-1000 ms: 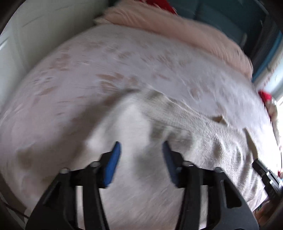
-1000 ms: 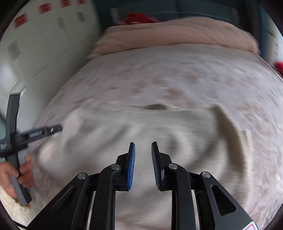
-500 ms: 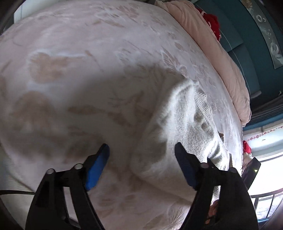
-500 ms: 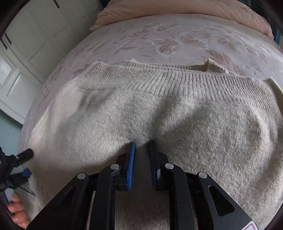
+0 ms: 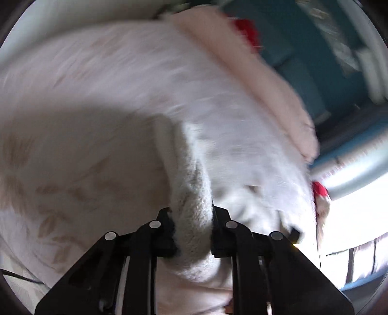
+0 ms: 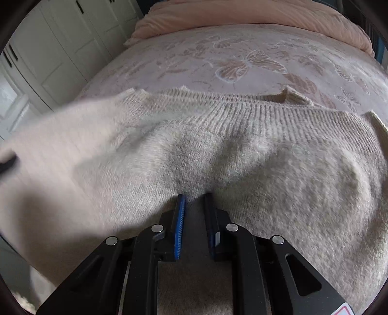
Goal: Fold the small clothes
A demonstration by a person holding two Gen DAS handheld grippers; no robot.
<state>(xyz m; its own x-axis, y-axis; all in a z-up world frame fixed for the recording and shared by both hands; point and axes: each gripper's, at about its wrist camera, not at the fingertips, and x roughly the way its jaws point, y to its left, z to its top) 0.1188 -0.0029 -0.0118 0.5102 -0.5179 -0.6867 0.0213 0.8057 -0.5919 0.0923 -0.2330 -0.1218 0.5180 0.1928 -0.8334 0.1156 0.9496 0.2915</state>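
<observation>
Cream knit sweater [image 6: 242, 155] spread across the bed [image 6: 242, 60], ribbed hem toward twelve o'clock, below a pink blanket [image 6: 242, 14]. Right gripper [image 6: 194, 206] clamped on a pinch of knit at six o'clock, likely anchoring the body while the other side gets lifted. Left gripper [image 5: 191, 218], fingers just closed, gripping a thick bunch of the sweater, probably to carry that edge over for a fold. Left view alone: the gathered bunch trailing toward twelve, heavily blurred. Right view alone: the garment's full spread, its blurred flap raised at nine o'clock, white cupboard doors [image 6: 60, 48] behind.
</observation>
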